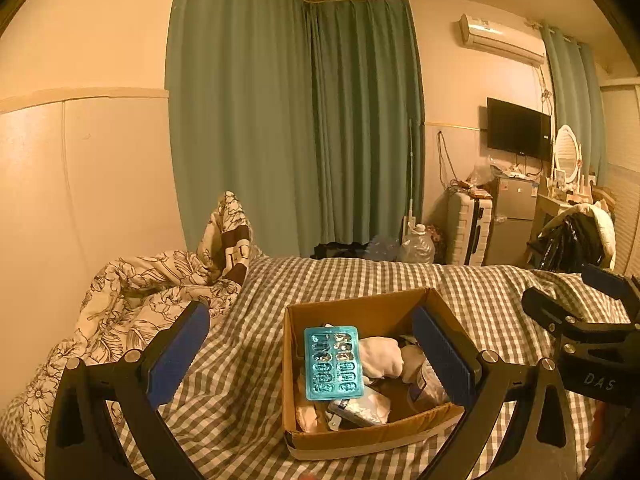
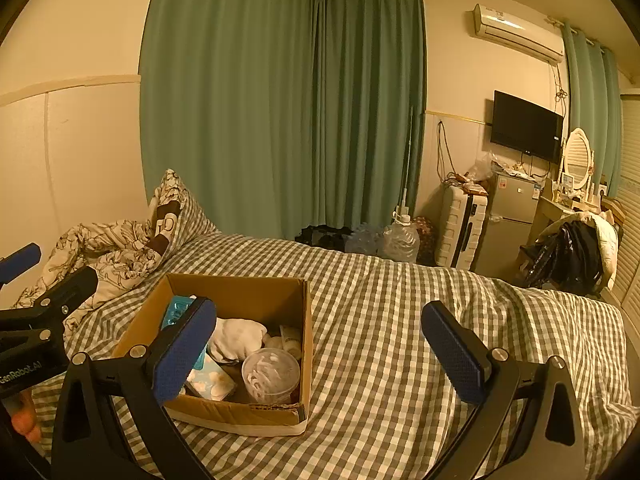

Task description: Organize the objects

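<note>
Two grippers: both spread wide, nothing between the pads of either.
Left gripper [image 1: 312, 356]: jaws fully apart, above the near side of the box; grasps nothing.
Right gripper [image 2: 320, 352]: jaws fully apart, holding nothing; its left pad shows in front of the box's left part, its right pad over bare bedding.
Cardboard box [image 1: 304, 438]: open-topped, brown, pale tape along the near bottom edge; sits on the checked bedspread [image 1: 360, 276].
Box contents: teal blister tray [image 1: 334, 362] leaning against the left inner wall; white cloth bundle [image 1: 382, 356] beside it; clear round tub [image 2: 271, 372] at the near right; patterned tissue pack [image 2: 210, 384] near the front.
Blister tray: rows of oval cells, foil glinting in several.
Surroundings: floral quilt [image 1: 132, 292] bunched left of the box; green curtains [image 1: 296, 120] behind the bed.
</note>
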### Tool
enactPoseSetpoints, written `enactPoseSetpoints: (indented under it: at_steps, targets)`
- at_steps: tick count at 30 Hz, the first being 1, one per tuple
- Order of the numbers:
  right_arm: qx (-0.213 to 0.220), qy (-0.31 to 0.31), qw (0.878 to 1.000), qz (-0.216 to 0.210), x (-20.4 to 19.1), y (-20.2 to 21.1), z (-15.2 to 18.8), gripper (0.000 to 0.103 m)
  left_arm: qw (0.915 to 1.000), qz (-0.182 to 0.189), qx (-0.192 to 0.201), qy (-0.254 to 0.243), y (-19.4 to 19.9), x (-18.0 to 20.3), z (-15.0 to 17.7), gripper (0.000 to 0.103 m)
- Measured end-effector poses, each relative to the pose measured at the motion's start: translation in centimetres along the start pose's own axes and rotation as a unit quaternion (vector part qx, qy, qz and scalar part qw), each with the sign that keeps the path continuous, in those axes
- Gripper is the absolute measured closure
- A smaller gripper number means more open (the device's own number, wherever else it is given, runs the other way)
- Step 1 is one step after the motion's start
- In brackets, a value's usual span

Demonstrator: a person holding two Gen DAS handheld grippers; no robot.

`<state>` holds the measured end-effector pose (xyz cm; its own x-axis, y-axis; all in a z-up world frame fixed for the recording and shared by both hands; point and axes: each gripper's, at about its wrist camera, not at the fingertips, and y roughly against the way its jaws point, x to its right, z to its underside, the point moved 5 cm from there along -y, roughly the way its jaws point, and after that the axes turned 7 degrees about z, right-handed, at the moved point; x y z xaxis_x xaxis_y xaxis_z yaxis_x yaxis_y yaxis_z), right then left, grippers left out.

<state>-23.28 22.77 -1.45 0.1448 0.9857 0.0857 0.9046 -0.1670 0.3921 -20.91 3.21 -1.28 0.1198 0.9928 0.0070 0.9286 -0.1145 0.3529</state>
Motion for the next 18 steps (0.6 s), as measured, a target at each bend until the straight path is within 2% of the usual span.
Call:
enactPoseSetpoints:
  at_steps: [18]
  targets:
    - [-0.003,0.005,1.000,0.000,-0.33,-0.15,0.08,0.000,1.0000,-0.007,0.005,0.001,0.43,-0.10,-0.04,0.000]
